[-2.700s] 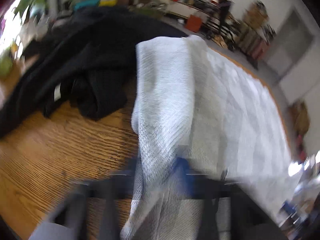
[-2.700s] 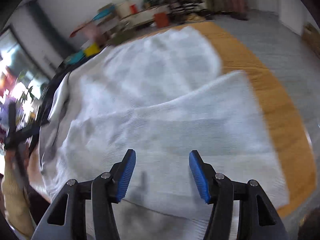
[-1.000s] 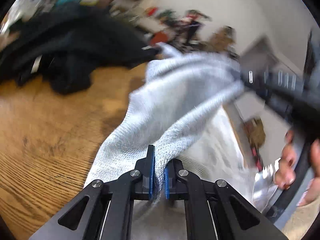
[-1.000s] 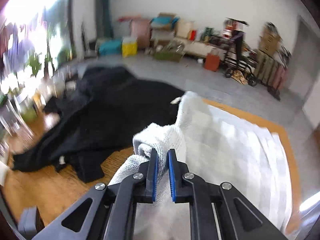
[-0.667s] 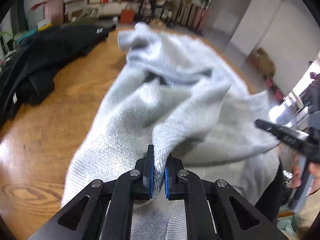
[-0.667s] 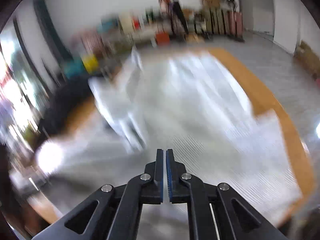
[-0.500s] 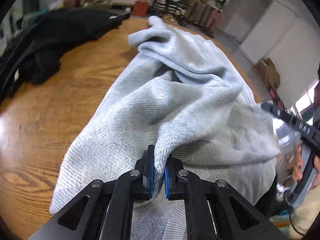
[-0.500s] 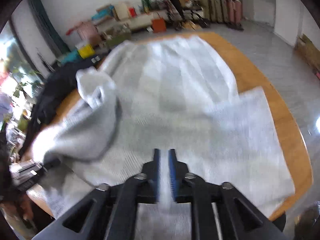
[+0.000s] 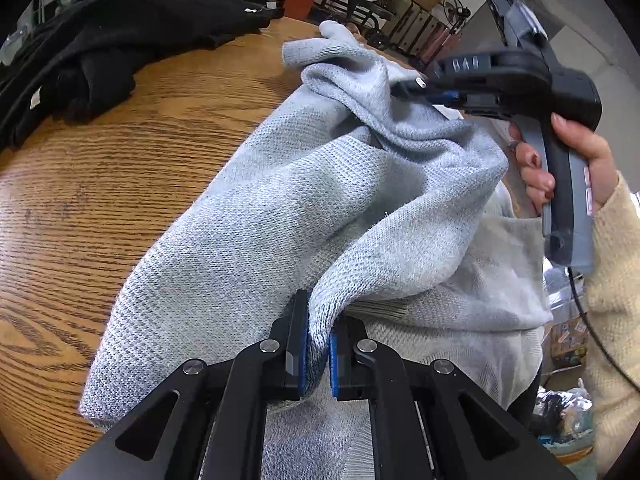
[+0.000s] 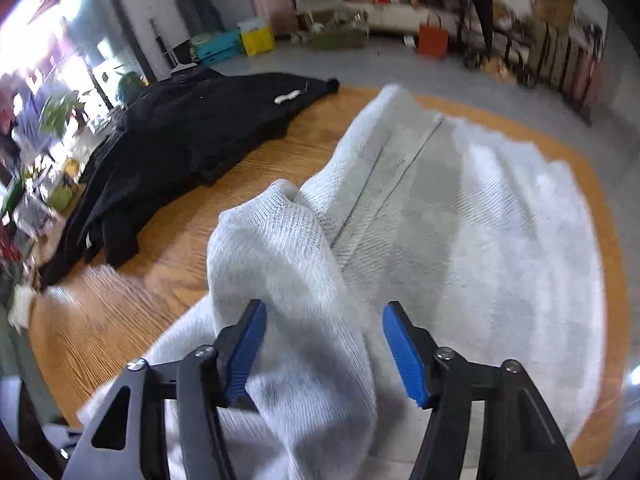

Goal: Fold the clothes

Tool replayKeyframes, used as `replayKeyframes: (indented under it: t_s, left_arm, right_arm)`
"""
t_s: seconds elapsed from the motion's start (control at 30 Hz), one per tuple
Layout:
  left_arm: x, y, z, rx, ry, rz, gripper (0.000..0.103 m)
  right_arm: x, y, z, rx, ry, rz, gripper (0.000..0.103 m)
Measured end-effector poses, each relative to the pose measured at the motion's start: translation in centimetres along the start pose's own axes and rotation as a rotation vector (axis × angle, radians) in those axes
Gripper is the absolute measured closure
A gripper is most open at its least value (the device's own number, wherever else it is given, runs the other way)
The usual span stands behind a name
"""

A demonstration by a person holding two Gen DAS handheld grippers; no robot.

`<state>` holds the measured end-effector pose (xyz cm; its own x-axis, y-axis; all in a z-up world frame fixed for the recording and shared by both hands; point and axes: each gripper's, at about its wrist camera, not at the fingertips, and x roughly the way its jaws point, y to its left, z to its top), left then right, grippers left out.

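sweater (image 9: 280, 216): grey coarse knit | table (image 9: 80, 184): grained wood, slight sheen | black garment (image 10: 192, 136): matt cloth

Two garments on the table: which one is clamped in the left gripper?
The grey sweater: a fold is pinched in the left gripper. The black garment lies untouched across the table.

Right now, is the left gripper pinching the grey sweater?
Touching. In the left wrist view, the left gripper has its blue pads pressed against a fold of the grey sweater from both sides.
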<state>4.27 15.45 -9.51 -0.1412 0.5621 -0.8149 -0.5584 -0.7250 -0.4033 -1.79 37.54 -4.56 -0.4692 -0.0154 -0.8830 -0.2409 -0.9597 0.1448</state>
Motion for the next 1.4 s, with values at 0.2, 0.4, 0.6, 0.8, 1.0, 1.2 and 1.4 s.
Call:
replayKeyframes:
  t_s: [0.2, 0.4, 0.6, 0.8, 1.0, 1.2, 1.4]
  left_arm:
    - [-0.9, -0.9, 0.3, -0.025, -0.068, 0.046, 0.095]
    - [-2.0, -2.6, 0.6, -0.007, -0.151, 0.115, 0.095]
    - [-0.8, -3.1, 0.8, 0.053, -0.063, 0.162, 0.092]
    - [-3.4, -1.4, 0.7, 0.026, -0.022, 0.123, 0.054]
    - [-6.4, -1.7, 4.7, 0.019, -0.123, 0.166, 0.033]
    - [0.6, -4.1, 10.8, 0.028, -0.022, 0.232, 0.033]
    - [8.4, -6.9, 13.8, 0.113, 0.148, 0.328, 0.033]
  right_arm:
    - [-4.6, 0.1, -1.5, 0.025, -0.178, -0.030, 0.098]
    - [-15.4, -4.1, -10.6, 0.226, -0.483, -0.119, 0.098]
    - [-15.5, -8.0, -25.3, 0.371, -0.281, -0.155, 0.089]
    - [-18.4, -11.3, -30.3, 0.390, -0.250, -0.235, 0.057]
    - [-19.9, -15.2, -28.6, 0.455, -0.330, -0.275, 0.047]
    - [-17.1, -17.1, -27.2, 0.460, -0.294, -0.252, 0.046]
    - [-13.8, -16.9, -26.2, 0.390, -0.250, -0.224, 0.041]
